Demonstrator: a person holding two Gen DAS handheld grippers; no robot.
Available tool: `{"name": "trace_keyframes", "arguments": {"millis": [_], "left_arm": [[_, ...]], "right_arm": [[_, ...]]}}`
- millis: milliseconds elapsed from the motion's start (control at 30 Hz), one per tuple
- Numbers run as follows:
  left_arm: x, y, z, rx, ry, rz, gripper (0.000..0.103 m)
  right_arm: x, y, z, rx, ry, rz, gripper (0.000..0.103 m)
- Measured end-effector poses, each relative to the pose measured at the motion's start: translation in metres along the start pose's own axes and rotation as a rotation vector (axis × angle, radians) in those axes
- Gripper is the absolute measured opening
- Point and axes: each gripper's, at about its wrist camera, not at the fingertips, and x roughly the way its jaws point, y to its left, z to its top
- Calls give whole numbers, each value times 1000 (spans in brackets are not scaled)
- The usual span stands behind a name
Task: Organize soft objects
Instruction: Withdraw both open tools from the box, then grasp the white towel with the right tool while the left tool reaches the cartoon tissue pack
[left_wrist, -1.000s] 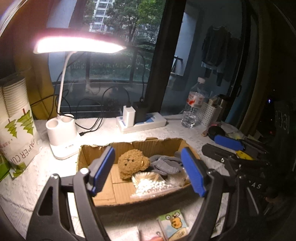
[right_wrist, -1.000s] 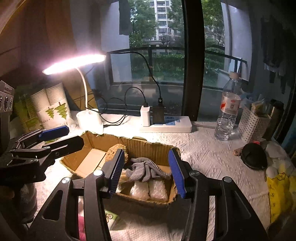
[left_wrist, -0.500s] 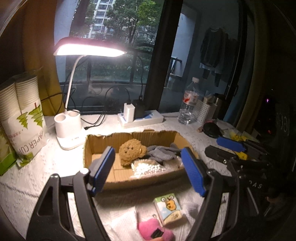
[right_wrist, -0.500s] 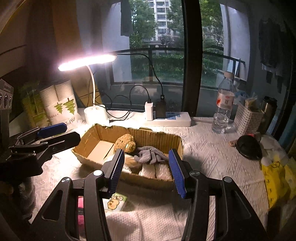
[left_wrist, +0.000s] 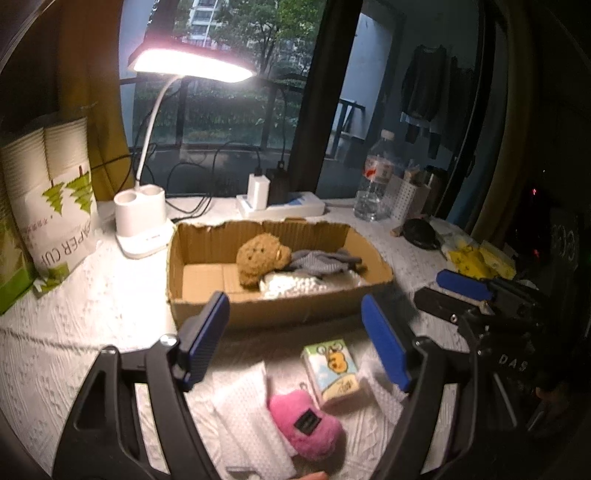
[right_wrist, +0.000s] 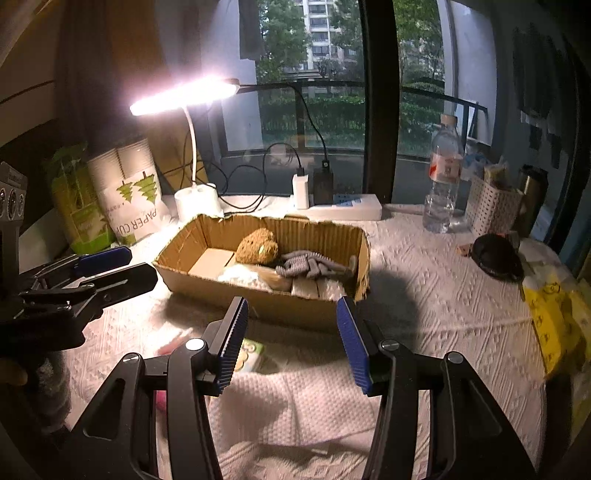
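A shallow cardboard box (left_wrist: 280, 315) holds a brown teddy bear (left_wrist: 260, 260), a grey knitted cloth (left_wrist: 321, 262) and a white bead-filled bag (left_wrist: 291, 286); it also shows in the right wrist view (right_wrist: 258, 301). In front of the box lie a pink plush (left_wrist: 306, 424), a cartoon tissue pack (left_wrist: 332, 371) and a white towel (left_wrist: 251, 417). My left gripper (left_wrist: 295, 345) is open and empty above these front items. My right gripper (right_wrist: 291, 345) is open and empty above the white towel (right_wrist: 295, 410), near the tissue pack (right_wrist: 249, 354).
A lit desk lamp (left_wrist: 142, 229), a paper-cup pack (left_wrist: 55, 206), a power strip with chargers (left_wrist: 280, 206) and a water bottle (left_wrist: 373, 184) stand behind the box. A black round object (right_wrist: 496, 256) and yellow packets (right_wrist: 554, 317) lie at the right.
Both grippers have pulled back from the box toward the table's front. The pink plush, tissue pack and towel have come into view. Both grippers stay open.
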Motion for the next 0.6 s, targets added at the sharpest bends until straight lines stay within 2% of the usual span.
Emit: {"name": "trace_keyframes", "arguments": {"millis": [100,167,500,600], "left_arm": [[-2,-1,-7,-2,8,2,76],[-1,-1,-11,-5,17,4,76],[1,-3,-32,-14,60,17,76],[5,-3,-37,-18,76,22,76]], "right_arm": [[0,-1,-8,9,11,1,53],[1,-1,-13,13,20,5,62],[13,-3,-39,28,89,34,64],[19,-4,-46,28,104,48,70]]}}
